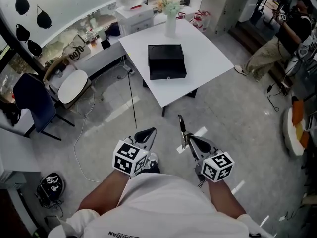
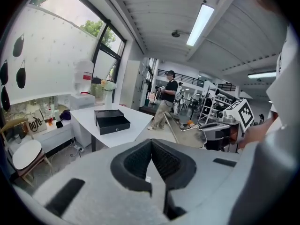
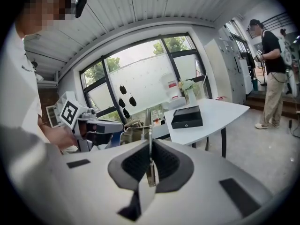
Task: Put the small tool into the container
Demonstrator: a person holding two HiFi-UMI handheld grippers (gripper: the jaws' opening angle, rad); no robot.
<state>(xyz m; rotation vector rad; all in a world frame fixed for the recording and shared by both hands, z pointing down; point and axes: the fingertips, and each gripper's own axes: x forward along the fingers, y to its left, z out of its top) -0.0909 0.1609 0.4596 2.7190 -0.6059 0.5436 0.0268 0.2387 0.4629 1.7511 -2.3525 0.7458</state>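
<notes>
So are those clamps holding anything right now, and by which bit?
The right tool pinches a thin metal implement near its rear end; the left tool holds nothing.

No text fully legible. Dark print on white shirt hem (image 1: 117, 234): cut off by frame edge. Lettering on pale bag (image 1: 78, 52): too small to read.

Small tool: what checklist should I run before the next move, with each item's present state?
1. Small tool clamped in the right gripper: ok.
2. Left gripper shut with nothing in it: ok.
3. Black container in view on the white table: ok.
4. Container within reach of the grippers: not ok, open floor lies between them.
5. Container open to take the tool: cannot tell.
</notes>
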